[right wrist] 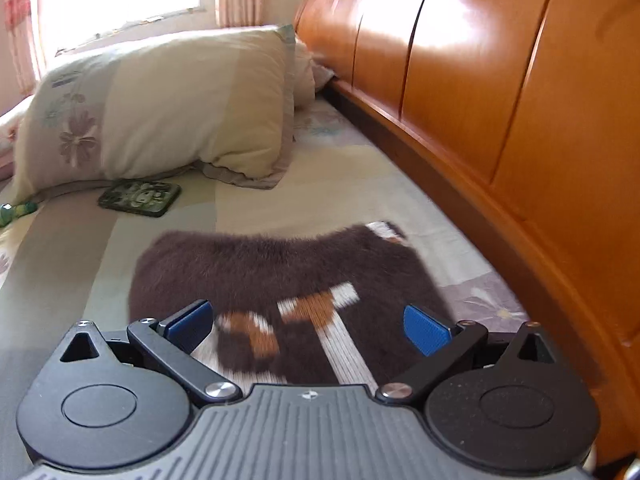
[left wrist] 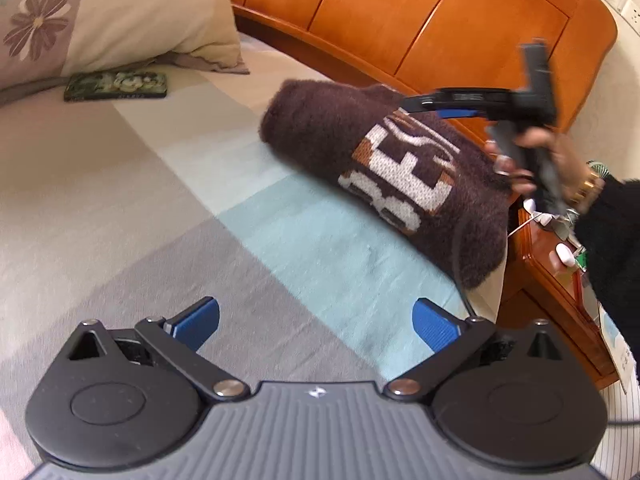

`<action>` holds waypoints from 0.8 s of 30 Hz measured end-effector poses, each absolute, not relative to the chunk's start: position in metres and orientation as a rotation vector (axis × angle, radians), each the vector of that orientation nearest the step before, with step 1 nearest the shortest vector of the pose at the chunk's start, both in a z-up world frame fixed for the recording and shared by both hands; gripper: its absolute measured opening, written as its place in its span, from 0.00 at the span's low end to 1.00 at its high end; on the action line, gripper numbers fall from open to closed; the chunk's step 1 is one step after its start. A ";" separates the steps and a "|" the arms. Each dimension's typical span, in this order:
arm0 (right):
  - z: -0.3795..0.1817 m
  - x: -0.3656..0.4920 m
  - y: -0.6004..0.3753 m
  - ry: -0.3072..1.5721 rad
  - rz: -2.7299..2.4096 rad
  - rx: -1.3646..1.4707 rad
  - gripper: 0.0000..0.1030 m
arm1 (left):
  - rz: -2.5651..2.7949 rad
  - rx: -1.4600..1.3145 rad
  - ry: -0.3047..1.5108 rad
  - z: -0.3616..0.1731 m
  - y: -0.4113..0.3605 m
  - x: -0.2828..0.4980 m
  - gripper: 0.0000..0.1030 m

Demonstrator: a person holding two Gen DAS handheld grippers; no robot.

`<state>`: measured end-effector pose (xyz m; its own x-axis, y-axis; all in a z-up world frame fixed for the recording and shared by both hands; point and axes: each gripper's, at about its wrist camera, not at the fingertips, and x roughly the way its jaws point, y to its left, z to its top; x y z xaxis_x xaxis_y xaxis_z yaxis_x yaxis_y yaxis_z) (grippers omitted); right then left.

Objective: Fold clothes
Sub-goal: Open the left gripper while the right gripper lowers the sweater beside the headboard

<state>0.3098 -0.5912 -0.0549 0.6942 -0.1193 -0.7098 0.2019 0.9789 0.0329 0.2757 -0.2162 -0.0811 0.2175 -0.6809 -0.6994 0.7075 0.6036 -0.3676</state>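
Brown fuzzy sweater (left wrist: 384,176): folded, lying on the bed (left wrist: 120,208) near its headboard (left wrist: 400,12) edge; knitted white-and-orange lettering, partly legible as "BE".
Left gripper (left wrist: 316,324): jaws open, empty, above the checked bedsheet.
Right gripper (right wrist: 308,328): jaws open, over the sweater's near edge, gripping nothing.
Floral pillow (right wrist: 160,104): at the headboard end.
Patterned phone (right wrist: 140,198): beside the pillow.
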 end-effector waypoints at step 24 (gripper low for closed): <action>-0.048 0.304 -0.560 0.740 -0.057 0.048 1.00 | -0.893 0.036 0.906 -0.081 -0.192 0.268 0.99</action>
